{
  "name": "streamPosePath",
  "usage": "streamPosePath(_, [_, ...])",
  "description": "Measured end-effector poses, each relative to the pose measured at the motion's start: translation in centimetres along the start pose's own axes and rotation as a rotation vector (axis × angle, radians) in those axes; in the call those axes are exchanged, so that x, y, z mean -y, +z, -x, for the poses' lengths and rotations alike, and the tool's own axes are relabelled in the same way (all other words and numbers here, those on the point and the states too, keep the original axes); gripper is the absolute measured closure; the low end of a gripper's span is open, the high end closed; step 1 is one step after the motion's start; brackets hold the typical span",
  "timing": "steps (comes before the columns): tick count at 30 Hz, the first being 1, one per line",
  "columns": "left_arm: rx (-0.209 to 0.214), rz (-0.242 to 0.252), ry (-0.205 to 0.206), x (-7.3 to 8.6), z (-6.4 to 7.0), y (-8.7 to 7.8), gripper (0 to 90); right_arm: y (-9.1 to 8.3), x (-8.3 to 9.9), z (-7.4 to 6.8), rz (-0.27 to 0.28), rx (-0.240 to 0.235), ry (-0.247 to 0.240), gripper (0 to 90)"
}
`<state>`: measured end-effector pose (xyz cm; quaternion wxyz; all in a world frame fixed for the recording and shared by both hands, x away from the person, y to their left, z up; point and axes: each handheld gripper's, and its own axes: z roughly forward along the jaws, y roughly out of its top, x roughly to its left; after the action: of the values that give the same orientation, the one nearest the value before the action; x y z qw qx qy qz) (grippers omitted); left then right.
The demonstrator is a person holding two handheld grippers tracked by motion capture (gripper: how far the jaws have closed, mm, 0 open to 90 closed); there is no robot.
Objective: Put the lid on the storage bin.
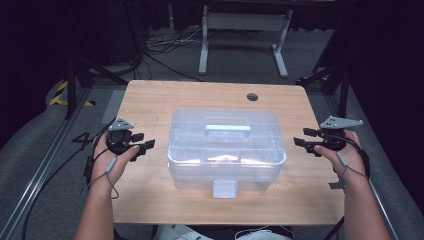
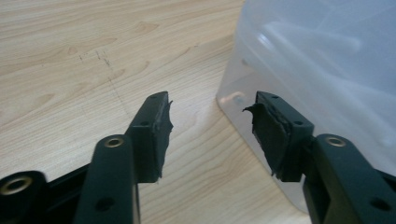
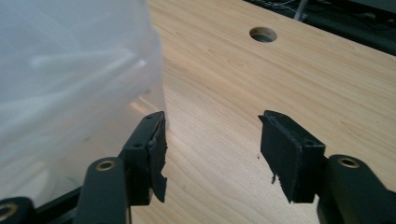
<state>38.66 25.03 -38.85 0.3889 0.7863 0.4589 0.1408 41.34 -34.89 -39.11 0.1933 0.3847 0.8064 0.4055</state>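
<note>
We hold the left gripper and right gripper wide open, empty, flanking the clear plastic box. It looks light, rigid and slick; its lid handle seems the surest grip.

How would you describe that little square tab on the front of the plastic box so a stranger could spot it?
Start at the wooden table and find the clear plastic box in its middle. Follow the box's side nearest the person down to its lower edge, midway along. There sits the latch, a small pale square tab, solid-looking where the walls around it are see-through, and well below the pale handle on the lid.
</note>
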Motion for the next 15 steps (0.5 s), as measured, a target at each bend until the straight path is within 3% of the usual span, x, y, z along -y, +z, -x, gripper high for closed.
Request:
streamPosePath(2, [0.001,0.001,0.026,0.2,-0.3,0.5,42.3,0.7,0.5,0.5,-0.005,0.005,0.006,39.1])
streamPosePath(6, [0.014,-0.021,0.034,0.7,-0.6,1.5,40.1,1.8,1.3,1.1,-0.016,0.015,0.010,39.1])
streamPosePath(9, [0.023,-0.033,0.032,0.9,-0.8,2.1,39.3,2.5,1.9,1.6,-0.017,0.007,0.037,38.9])
streamPosePath(15, [0.030,-0.070,0.027,1.6,-1.1,3.1,38.2,3.7,2.9,2.2,-0.040,0.017,0.044,38.8])
